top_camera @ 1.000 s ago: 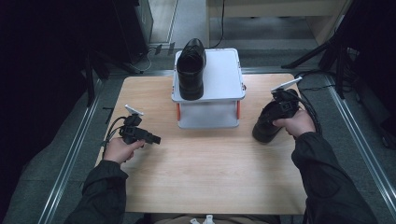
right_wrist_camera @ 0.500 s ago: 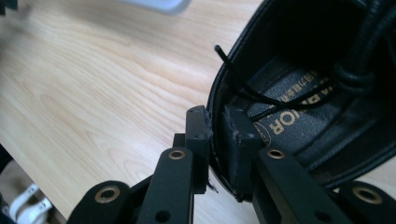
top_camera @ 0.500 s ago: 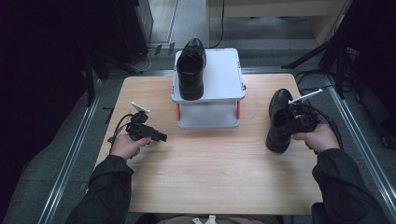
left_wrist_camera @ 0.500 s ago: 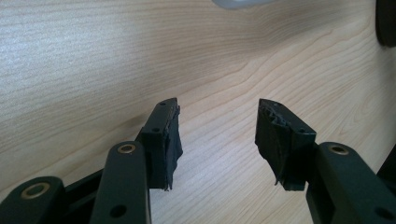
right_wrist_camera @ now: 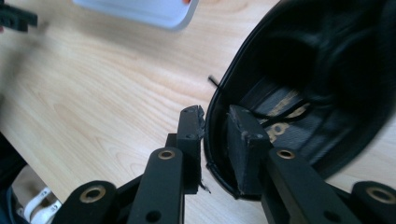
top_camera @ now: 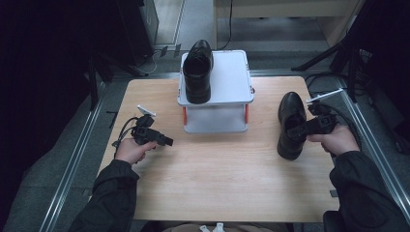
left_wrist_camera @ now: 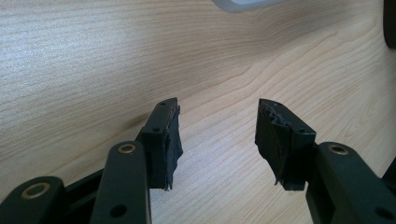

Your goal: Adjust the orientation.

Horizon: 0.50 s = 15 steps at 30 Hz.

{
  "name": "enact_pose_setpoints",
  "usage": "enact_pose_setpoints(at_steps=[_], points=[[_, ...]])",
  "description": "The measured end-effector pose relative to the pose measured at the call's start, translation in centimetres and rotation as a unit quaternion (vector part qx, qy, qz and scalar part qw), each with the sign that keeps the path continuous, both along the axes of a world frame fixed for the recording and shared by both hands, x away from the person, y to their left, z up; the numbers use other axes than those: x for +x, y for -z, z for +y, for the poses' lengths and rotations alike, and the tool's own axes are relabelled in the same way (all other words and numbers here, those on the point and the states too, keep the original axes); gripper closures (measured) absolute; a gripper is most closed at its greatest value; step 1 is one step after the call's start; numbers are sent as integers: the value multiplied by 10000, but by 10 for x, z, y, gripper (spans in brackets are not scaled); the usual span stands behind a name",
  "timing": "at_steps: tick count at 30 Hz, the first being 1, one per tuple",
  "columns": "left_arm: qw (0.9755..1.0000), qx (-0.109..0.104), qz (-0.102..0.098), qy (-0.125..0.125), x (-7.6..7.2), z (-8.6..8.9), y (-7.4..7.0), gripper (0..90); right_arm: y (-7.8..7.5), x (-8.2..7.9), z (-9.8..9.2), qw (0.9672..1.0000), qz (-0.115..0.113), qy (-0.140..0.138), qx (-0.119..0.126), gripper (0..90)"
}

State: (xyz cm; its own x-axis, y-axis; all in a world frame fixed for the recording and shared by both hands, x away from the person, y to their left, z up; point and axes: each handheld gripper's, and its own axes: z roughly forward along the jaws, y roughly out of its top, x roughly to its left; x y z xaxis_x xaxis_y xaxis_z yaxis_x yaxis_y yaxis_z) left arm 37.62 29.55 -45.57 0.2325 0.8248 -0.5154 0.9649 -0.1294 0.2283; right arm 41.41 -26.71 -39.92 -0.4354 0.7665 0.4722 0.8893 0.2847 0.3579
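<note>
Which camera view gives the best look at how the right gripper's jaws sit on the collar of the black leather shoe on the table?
The right gripper view: the right gripper straddles the black leather shoe, one jaw inside its collar, one outside. The high view shows the whole shoe but not the jaws' placement. The left gripper view catches a dark edge, top right.

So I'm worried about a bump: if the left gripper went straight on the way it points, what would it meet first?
Probably bare table at first; its open jaws aim across the wood, and farther on seems to lie the right-hand shoe, though depth is unclear.
</note>
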Motion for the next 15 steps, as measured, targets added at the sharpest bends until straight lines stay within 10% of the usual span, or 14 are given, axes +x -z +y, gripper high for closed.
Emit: enact_pose_setpoints(at_steps=[15], points=[[10000, 24, 21, 33, 0, -1, 1, 493, 8, 11, -41, 9956, 49, 915, -190, 654]])
